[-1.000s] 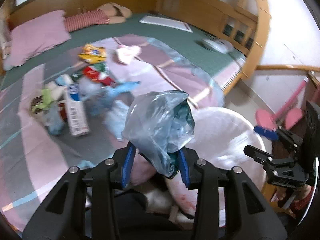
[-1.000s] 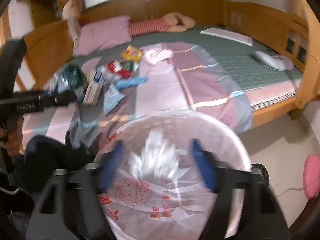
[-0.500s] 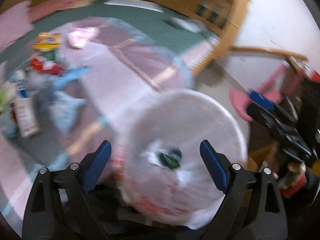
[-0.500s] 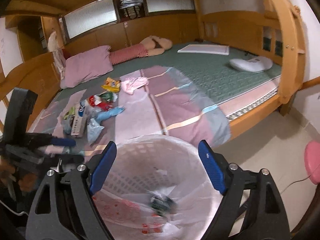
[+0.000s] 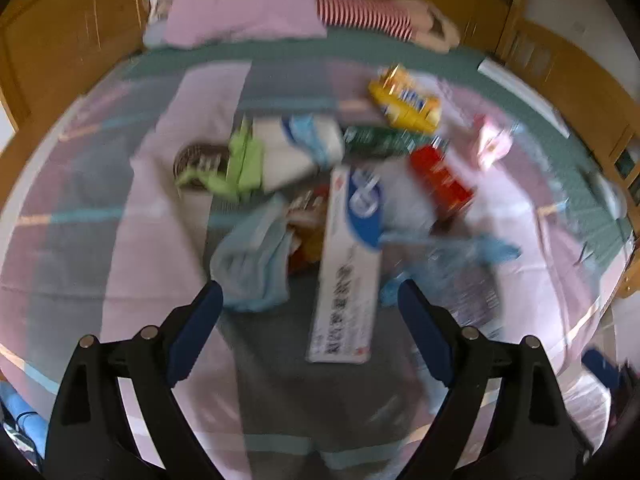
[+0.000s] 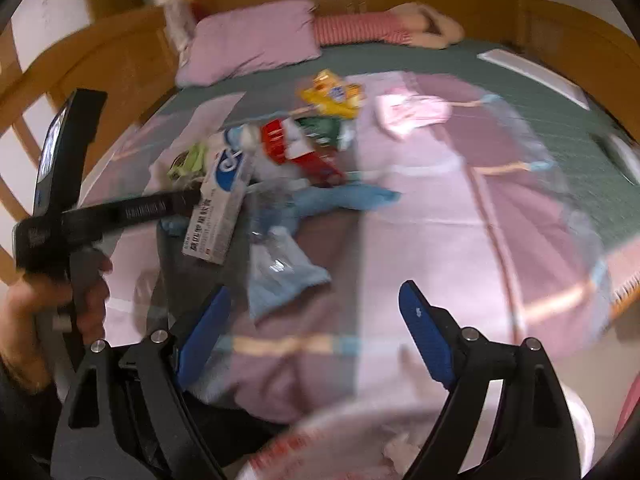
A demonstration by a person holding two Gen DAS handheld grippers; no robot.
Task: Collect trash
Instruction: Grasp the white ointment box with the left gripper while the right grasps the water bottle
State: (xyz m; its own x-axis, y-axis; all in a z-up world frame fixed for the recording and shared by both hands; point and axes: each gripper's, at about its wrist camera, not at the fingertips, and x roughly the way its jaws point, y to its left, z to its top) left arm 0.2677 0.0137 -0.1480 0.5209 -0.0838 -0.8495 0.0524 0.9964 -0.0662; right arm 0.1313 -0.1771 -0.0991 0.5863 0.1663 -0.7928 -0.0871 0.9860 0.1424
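Observation:
A heap of trash lies on the bed's pink and grey quilt [image 5: 132, 240]. In the left wrist view a long white and blue box [image 5: 350, 280] lies just ahead of my open, empty left gripper [image 5: 310, 308], with a pale blue plastic bag [image 5: 256, 264] by its left finger. Behind lie a green wrapper [image 5: 244, 160], a red packet [image 5: 440, 178] and a yellow snack bag [image 5: 404, 100]. My right gripper [image 6: 314, 312] is open and empty, above the rim of the white bag-lined bin [image 6: 420, 440]. The box [image 6: 220, 208] and another blue bag [image 6: 280, 276] lie ahead of it.
A pink pillow [image 5: 244, 4] and a striped cushion [image 5: 360, 12] lie at the head of the bed. Wooden bed rails [image 6: 580, 32] surround the mattress. A pink wrapper [image 6: 412, 114] lies apart to the right of the heap. The left gripper's body [image 6: 72, 208] shows at left in the right wrist view.
My left gripper opened and dropped the blue bag of trash into the bin, then swung back over the heap on the bed. My right gripper tilted up from the bin towards the bed.

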